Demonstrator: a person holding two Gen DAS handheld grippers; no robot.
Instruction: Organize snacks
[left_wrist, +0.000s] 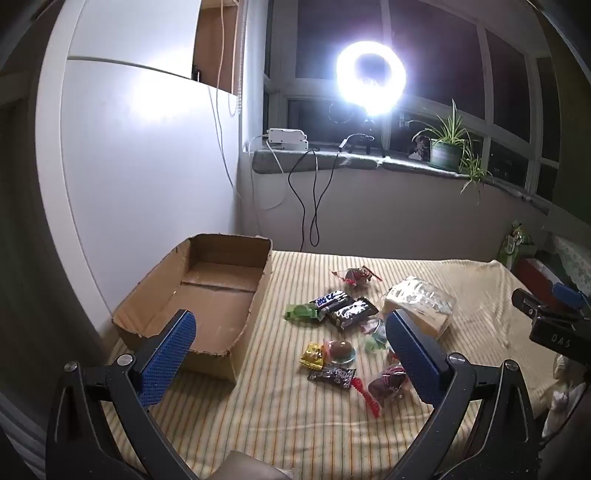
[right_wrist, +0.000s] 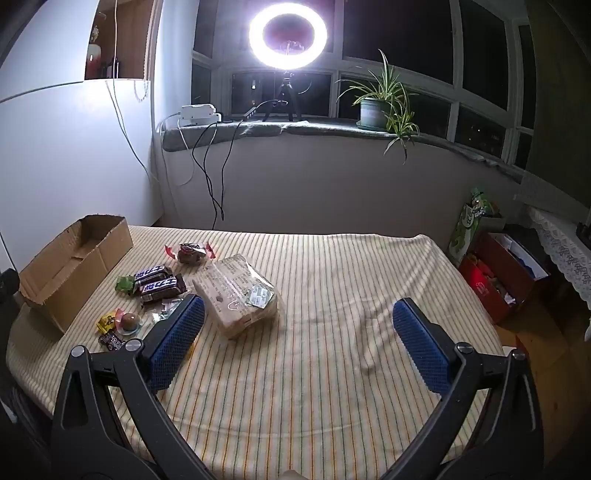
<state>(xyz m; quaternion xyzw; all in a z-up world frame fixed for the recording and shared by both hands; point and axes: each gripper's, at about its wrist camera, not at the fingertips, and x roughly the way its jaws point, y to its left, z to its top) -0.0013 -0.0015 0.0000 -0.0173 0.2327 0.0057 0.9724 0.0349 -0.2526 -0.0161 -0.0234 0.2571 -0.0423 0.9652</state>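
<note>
Striped cloth (right_wrist: 314, 369): snacks (left_wrist: 343, 325) between wide-open left gripper (left_wrist: 291, 354); right gripper (right_wrist: 299, 343) open, empty

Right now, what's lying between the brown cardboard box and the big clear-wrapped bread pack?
Two dark chocolate bars and a small green wrapped sweet lie on the striped cloth between the cardboard box and bread pack; right wrist view.

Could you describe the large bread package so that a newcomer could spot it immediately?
Start at the cardboard box on the striped cloth, then move right past the pile of small sweets. The bread package lies at the pile's right edge, beside the two dark chocolate bars. It is by far the biggest item, pale slices in clear wrap.
</note>
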